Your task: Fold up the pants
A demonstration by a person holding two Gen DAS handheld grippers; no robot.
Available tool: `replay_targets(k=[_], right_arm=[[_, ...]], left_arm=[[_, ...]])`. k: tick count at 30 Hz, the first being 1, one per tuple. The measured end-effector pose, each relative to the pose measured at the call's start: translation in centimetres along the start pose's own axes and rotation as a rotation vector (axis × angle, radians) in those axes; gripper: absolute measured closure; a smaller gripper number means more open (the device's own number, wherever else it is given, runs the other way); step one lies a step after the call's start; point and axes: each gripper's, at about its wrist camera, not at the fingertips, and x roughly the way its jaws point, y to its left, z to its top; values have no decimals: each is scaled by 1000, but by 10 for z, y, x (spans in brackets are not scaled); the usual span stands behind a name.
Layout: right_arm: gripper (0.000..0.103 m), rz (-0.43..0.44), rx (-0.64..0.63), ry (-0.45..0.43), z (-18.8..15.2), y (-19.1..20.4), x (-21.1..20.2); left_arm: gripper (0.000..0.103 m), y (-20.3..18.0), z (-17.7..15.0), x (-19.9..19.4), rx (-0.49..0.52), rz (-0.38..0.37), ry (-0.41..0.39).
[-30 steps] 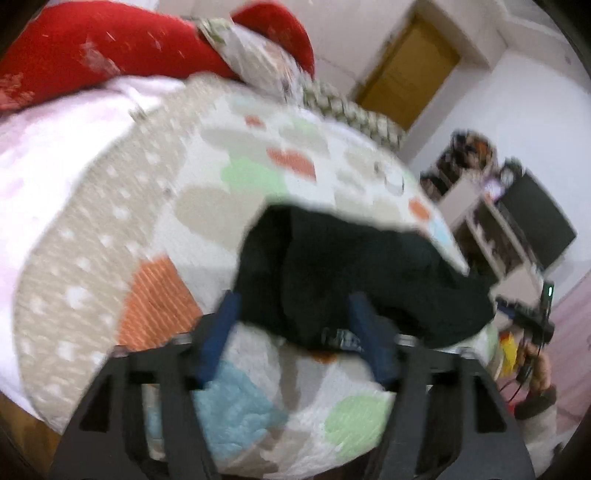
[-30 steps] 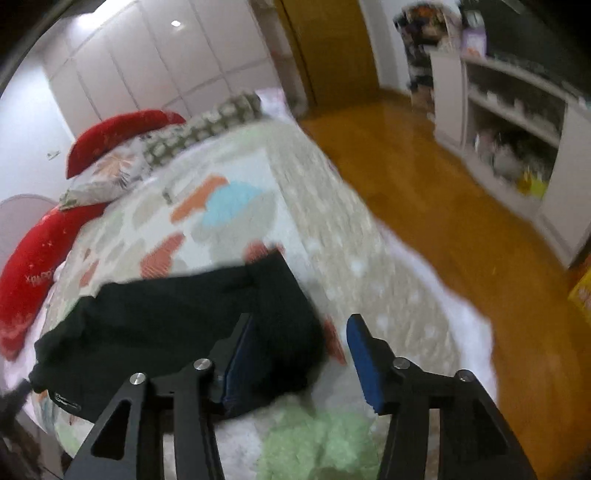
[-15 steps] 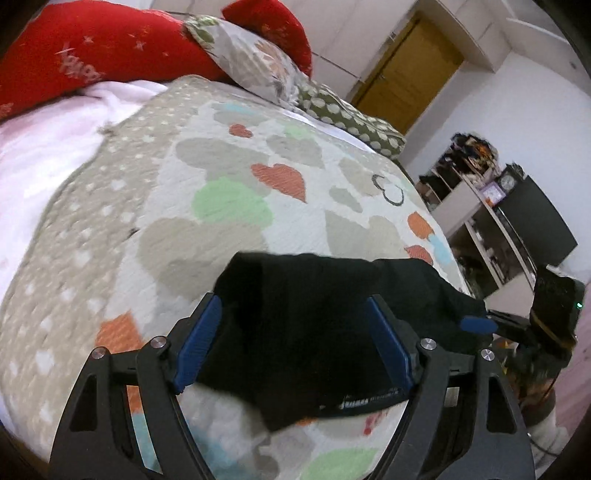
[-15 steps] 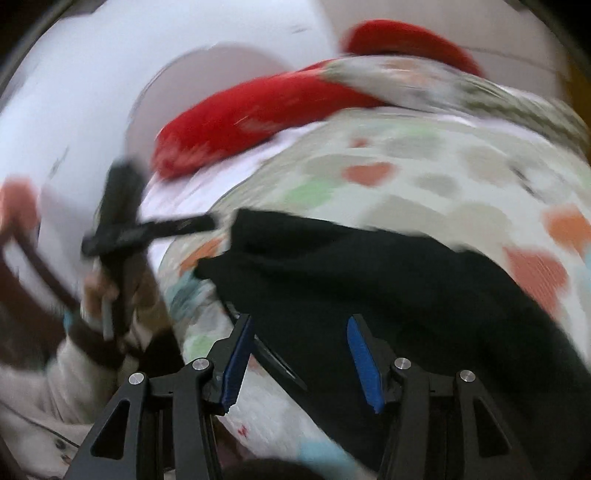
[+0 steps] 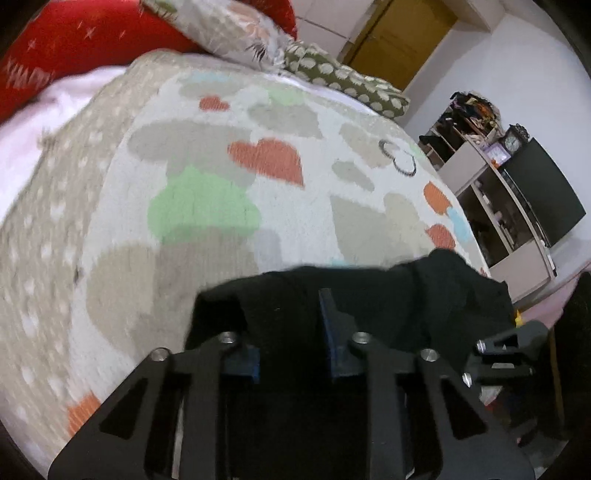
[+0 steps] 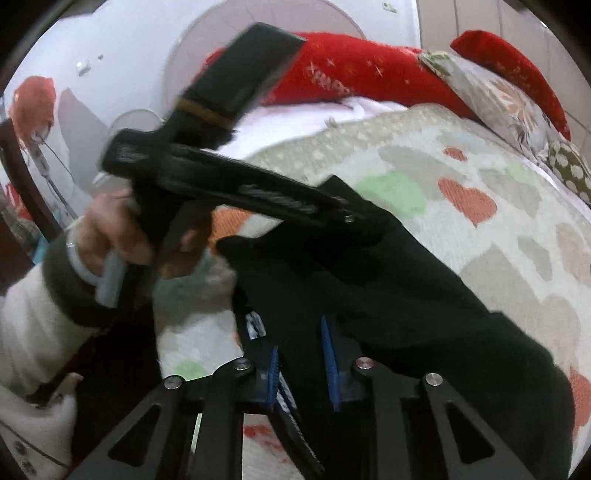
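Note:
The black pants [image 5: 369,295] lie bunched at the near edge of the heart-patterned quilt [image 5: 221,166]. My left gripper [image 5: 291,332] is shut on a fold of the pants, with cloth between its blue pads and draped over the left finger. My right gripper [image 6: 301,354] is shut on the waistband end of the pants [image 6: 406,295], with the white label beside its left pad. In the right wrist view the left gripper's body [image 6: 229,184] and the hand holding it sit over the pants' far end.
Red pillows [image 5: 74,44] and patterned cushions [image 5: 236,33] lie at the head of the bed. A white shelf unit with a dark screen [image 5: 543,199] stands on the right. A brown door [image 5: 402,37] is behind.
Both grippers have closed on the pants; half a second ago their jaws were wide open. The right gripper had swung from facing the floor to facing the left hand.

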Motion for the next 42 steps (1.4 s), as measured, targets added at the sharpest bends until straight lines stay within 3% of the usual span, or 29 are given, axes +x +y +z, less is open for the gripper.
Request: replay_targets(k=[3,7,10,12,16,19,21,24,28,31,34,42], right_arm=[[84,50,7,8,6,6,9],[81,61,-17,136,-3,15,53],[79,103,25,117,-1,9,38],[71,142,81,77,-6,-3,11],[63,10,210,-52,-26,-44,-43],[63,-168,305,-98,-40,-79,-66],[63,-240,349,-95,-43,-100,-65],[63,-246,381,-66,-41,-118,-45],[63,-423,396,8,-50,-142,-17],[62,-377,498,-73,-64,-170,-20],[62,-347,553,-97,-68,-179,-35],[58,-328,530,-151,-92,-139,-88]], left_arm=[[81,2,13,-2,26,20,-13],[81,17,-1,10,0,73,23],[72,22,-12,-4,-37,68,-19],[67,21,-14,-18,-40,130,-48],[67,6,-19,-44,-9,194,-109],[67,-9,-24,-56,4,169,-148],[67,-19,-28,-54,15,165,-155],[67,-29,-34,-34,29,184,-124],[67,-20,-34,1,14,276,-71],[67,-8,-28,8,-22,281,-99],[67,-6,-24,5,-42,281,-90],[67,-29,-41,-17,-14,318,-110]])
